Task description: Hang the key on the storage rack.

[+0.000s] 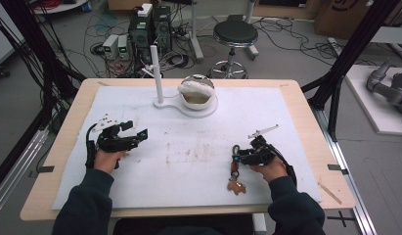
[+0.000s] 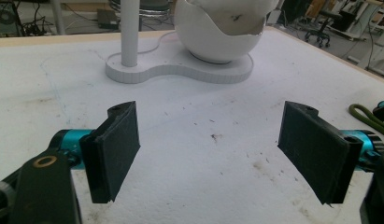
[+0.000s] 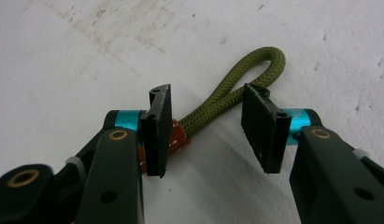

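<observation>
Between the right gripper's (image 3: 206, 128) half-closed jaws, untouched, lies an olive-green braided cord loop (image 3: 236, 88) on the white tabletop (image 3: 87, 60). Closing off-centre could pinch one strand and let it slip. Left gripper's (image 2: 217, 154) jaws gape wide, empty.

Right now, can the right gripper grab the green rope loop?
Probably yes. The right gripper already has its jaws either side of the green rope loop, with gaps left and nothing blocking it.

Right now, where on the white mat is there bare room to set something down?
Bare: the stained middle between the left gripper and the right gripper, and the mat's far right corner. Crowded: around the white stand with its cracked shell, and the keychain's green cord loop.
</observation>
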A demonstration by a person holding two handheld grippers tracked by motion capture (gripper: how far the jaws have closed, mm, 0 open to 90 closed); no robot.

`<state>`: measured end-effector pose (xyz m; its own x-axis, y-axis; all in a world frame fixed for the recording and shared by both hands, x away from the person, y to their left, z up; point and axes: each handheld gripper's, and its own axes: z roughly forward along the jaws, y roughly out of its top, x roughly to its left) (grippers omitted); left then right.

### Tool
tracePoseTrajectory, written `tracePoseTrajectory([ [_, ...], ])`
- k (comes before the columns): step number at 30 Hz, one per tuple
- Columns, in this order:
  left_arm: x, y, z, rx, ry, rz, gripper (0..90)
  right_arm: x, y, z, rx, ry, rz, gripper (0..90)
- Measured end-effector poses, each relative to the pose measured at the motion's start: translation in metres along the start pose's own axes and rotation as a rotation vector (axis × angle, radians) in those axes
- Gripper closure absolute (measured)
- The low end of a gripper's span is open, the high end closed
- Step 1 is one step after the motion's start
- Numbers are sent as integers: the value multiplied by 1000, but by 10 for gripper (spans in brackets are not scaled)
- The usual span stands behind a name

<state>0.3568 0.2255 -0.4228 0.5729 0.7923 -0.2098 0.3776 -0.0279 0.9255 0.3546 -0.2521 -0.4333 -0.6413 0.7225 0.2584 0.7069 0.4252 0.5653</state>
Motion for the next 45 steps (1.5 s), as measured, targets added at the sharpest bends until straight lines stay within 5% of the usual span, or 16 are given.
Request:
tracePoseTrajectory([
  [2,0,0,0,-1,0,5,205,-1,1,0,6,-15,22,590],
  [9,0,0,1,7,1,2,209,5,5,5,19,-43,-54,725],
  [15,-1,-1,4,14,-3,7,220,14,11,18,-44,-110,-202,816],
  [17,-2,-1,3,11,0,5,222,16,13,17,-83,-146,-232,730],
  [19,0,-1,1,6,3,5,222,11,11,6,-143,-127,-186,593],
  [20,0,0,1,4,6,1,222,11,11,6,-143,-127,-186,593],
  [21,1,0,0,4,8,0,222,7,8,3,-119,-111,-162,518],
  [23,1,0,0,6,6,-2,222,5,5,4,-77,-110,-157,509],
  [26,1,-1,0,5,9,-2,222,7,-2,7,-23,-157,-202,463],
  [29,1,-1,1,3,10,-1,222,11,1,7,5,-184,-223,532],
  [31,2,-1,0,6,13,-2,222,14,2,6,21,-171,-235,713],
  [35,3,-1,-1,6,20,-5,222,11,2,5,11,-132,-213,754],
  [37,4,-1,-1,5,19,-4,222,4,2,3,-44,-67,-155,762],
  [41,5,0,-3,-33,21,19,223,9,11,-2,-216,-13,-179,762],
  [45,6,2,-8,-48,26,43,223,13,21,0,-281,-6,-200,763],
])
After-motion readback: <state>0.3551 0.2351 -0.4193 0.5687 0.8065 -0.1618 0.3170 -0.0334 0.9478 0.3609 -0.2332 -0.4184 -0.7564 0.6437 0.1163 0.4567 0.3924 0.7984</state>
